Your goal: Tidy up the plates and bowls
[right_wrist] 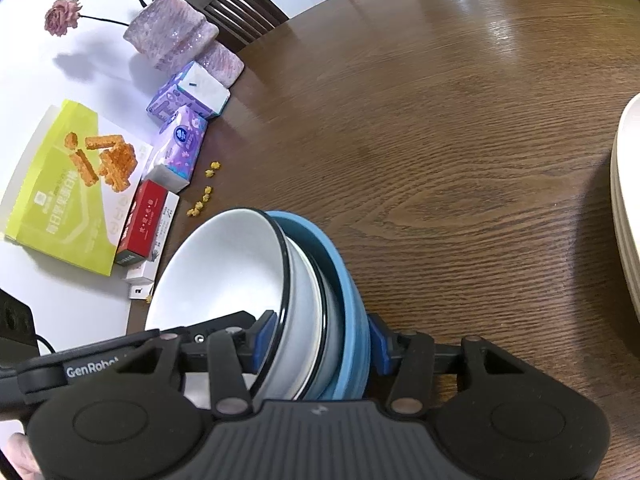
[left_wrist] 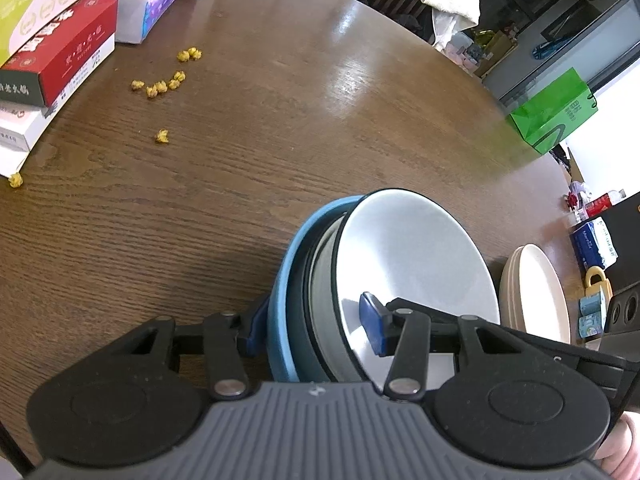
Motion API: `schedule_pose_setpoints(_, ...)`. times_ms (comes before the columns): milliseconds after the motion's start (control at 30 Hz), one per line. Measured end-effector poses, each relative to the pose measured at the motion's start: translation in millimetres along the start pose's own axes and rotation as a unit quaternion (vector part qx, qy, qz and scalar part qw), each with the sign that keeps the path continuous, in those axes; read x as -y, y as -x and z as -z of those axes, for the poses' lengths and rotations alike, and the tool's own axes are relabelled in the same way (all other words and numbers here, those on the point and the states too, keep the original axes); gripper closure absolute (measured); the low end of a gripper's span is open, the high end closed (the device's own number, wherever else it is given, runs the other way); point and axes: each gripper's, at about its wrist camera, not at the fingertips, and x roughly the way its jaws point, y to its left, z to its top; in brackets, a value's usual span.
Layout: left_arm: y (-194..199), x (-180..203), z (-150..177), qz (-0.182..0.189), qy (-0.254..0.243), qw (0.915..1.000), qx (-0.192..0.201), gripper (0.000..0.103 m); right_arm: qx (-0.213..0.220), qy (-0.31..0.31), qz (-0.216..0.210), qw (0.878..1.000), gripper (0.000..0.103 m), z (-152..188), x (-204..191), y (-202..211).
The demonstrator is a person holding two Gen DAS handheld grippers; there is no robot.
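A stack of nested bowls, a white black-rimmed bowl (left_wrist: pixel 416 256) (right_wrist: pixel 224 272) on top and a blue bowl (left_wrist: pixel 280 300) (right_wrist: pixel 348 292) outermost, sits between my two grippers over the brown table (left_wrist: pixel 240 184). My left gripper (left_wrist: pixel 314 328) is shut on the stack's left wall, one blue pad inside the white bowl and one outside the blue bowl. My right gripper (right_wrist: pixel 322 342) is shut on the opposite wall in the same way. Whether the stack rests on the table I cannot tell. A stack of cream plates (left_wrist: pixel 536 292) (right_wrist: pixel 628 216) lies to the right.
Yellow crumbs (left_wrist: pixel 164 86) (right_wrist: pixel 202 200) are scattered on the wood to the left. Food boxes (left_wrist: pixel 60 52) (right_wrist: pixel 80 184) and tissue packs (right_wrist: pixel 180 148) line the left edge, with a pink flower vase (right_wrist: pixel 172 32) behind. A chair (right_wrist: pixel 240 8) and a green bag (left_wrist: pixel 552 108) stand beyond the table.
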Motion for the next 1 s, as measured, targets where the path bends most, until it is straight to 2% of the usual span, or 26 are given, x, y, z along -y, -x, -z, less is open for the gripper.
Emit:
schedule_pose_setpoints(167, 1.7, 4.8, -2.2, -0.001, -0.006, 1.0, 0.007, 0.056, 0.009, 0.003, -0.004, 1.0, 0.06, -0.9, 1.7, 5.0)
schedule_pose_setpoints(600, -5.6, 4.5, 3.0, 0.003, -0.006, 1.0, 0.002, 0.056, 0.007, -0.002, 0.001, 1.0, 0.06, 1.8, 9.6, 2.9)
schedule_pose_setpoints(1000, -5.1, -4.6, 7.5, 0.018, 0.007, 0.9998, -0.002, 0.055, 0.012, 0.027, 0.001, 1.0, 0.06, 6.6, 5.3, 3.5)
